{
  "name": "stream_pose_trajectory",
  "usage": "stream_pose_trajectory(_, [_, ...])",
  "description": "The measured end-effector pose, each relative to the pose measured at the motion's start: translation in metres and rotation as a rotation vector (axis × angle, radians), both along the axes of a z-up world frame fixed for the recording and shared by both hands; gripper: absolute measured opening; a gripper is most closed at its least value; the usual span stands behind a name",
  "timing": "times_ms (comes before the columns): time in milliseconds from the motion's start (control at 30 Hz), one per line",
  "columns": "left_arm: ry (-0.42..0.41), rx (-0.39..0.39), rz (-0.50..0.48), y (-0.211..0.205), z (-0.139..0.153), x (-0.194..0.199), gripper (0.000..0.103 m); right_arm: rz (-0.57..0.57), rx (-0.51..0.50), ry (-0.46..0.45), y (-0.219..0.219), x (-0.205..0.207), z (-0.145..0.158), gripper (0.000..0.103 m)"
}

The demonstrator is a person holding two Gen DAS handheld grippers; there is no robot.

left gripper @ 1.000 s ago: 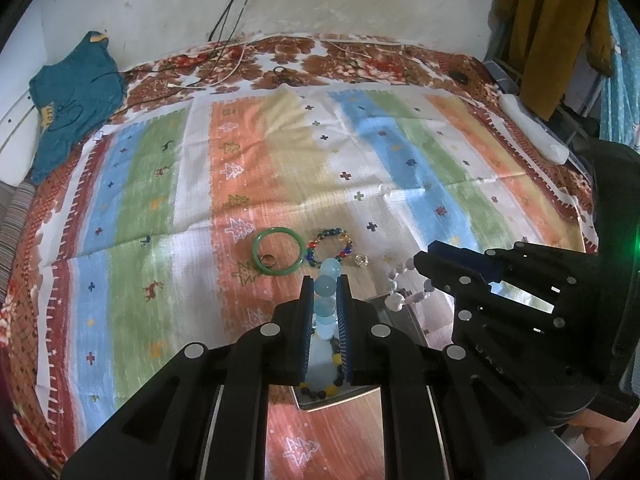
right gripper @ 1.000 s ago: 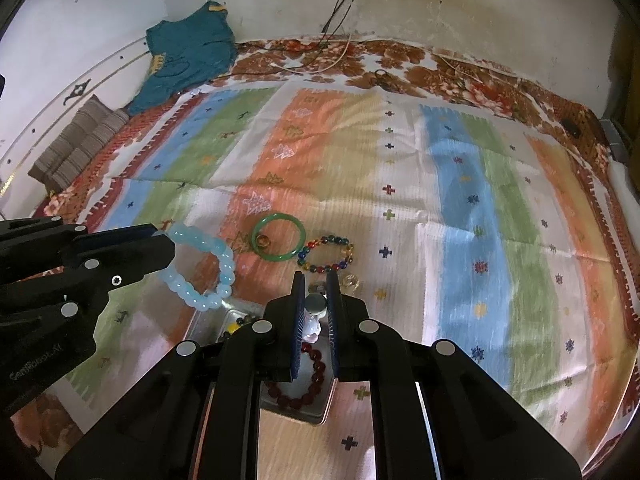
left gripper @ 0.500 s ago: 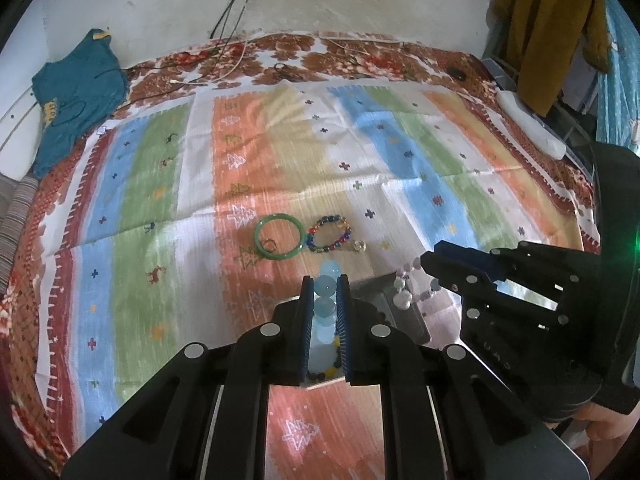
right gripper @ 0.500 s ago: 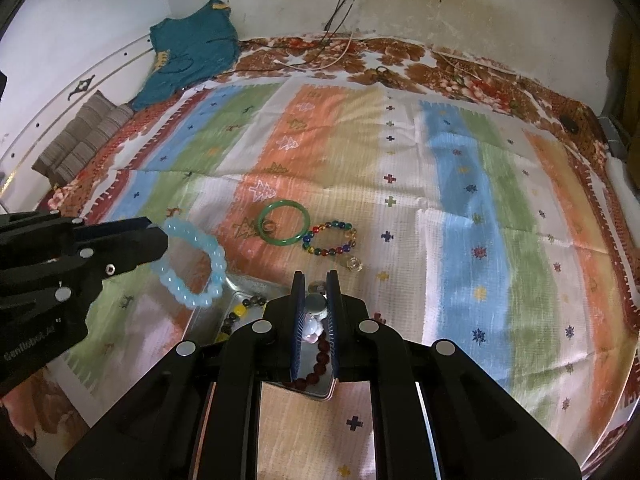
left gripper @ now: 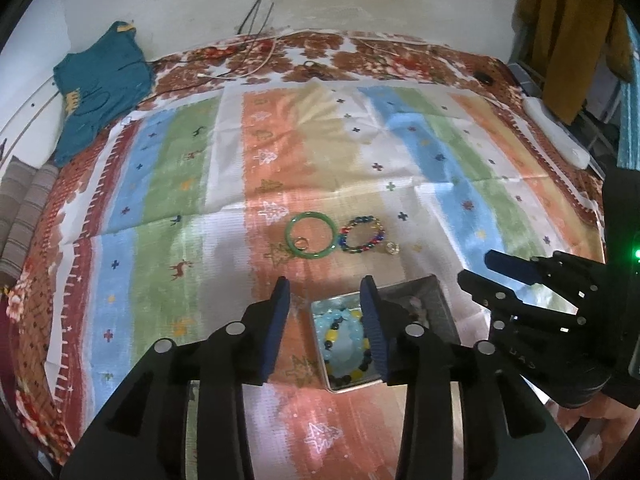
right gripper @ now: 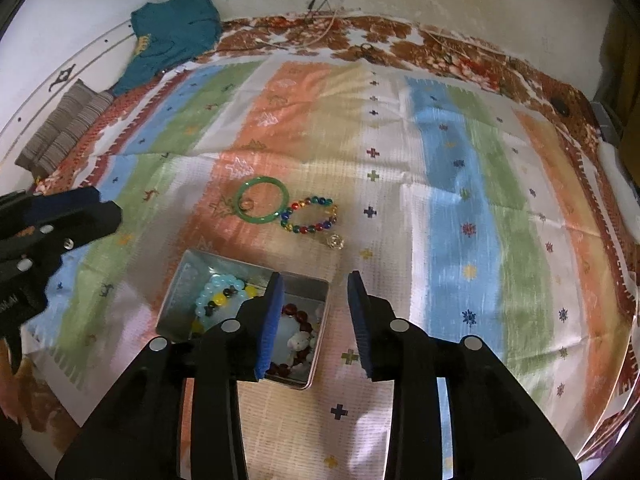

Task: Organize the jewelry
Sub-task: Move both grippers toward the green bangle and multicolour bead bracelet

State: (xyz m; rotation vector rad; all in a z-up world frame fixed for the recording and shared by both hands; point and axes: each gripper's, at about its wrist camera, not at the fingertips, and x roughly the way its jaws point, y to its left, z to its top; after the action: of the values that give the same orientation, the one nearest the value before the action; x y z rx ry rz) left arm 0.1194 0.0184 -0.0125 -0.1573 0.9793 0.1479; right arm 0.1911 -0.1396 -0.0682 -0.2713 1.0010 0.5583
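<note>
Left wrist view, nearest: left claw (left gripper: 325,312) and right claw (right gripper: 315,307), jaws opening with nothing between them, both poised over the metal tin (right gripper: 188,272), evidently to drop pieces in. Tin contents: pale blue bead bracelet (left gripper: 344,340), black-and-yellow bead bracelet (left gripper: 334,334), dark red bead bracelet (right gripper: 298,316), gathered as sorted stock. Beyond, on the striped bedspread (left gripper: 168,184), unsorted: green bangle (left gripper: 310,235), multicoloured bead bracelet (left gripper: 362,235), small ring (left gripper: 392,247).
</note>
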Motion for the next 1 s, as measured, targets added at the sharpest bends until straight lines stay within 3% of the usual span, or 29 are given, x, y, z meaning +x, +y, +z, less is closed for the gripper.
stream_pose_trajectory(133, [0.002, 0.013, 0.033, 0.005, -0.002, 0.004, 0.045, -0.012, -0.014, 0.004, 0.002, 0.007, -0.005, 0.041])
stream_pose_trajectory(233, [-0.02, 0.012, 0.051, 0.008, 0.0, 0.005, 0.056, -0.038, -0.027, -0.007, 0.002, 0.013, -0.007, 0.048])
stream_pose_trajectory(500, [0.037, 0.05, 0.086, 0.017, -0.018, 0.02, 0.059, -0.05, -0.046, 0.008, 0.007, 0.026, -0.018, 0.06])
stream_pose_trajectory(633, [0.016, 0.061, 0.108, 0.022, -0.018, 0.025, 0.062, -0.055, -0.042, 0.004, 0.008, 0.031, -0.018, 0.064])
stream_pose_trajectory(833, [0.064, 0.095, 0.12, 0.03, -0.036, 0.041, 0.062, -0.085, -0.054, 0.008, 0.002, 0.042, -0.025, 0.064])
stream_pose_trajectory(1000, [0.07, 0.054, 0.128, 0.033, -0.038, 0.047, 0.063, -0.087, -0.062, 0.019, 0.004, 0.053, -0.03, 0.065])
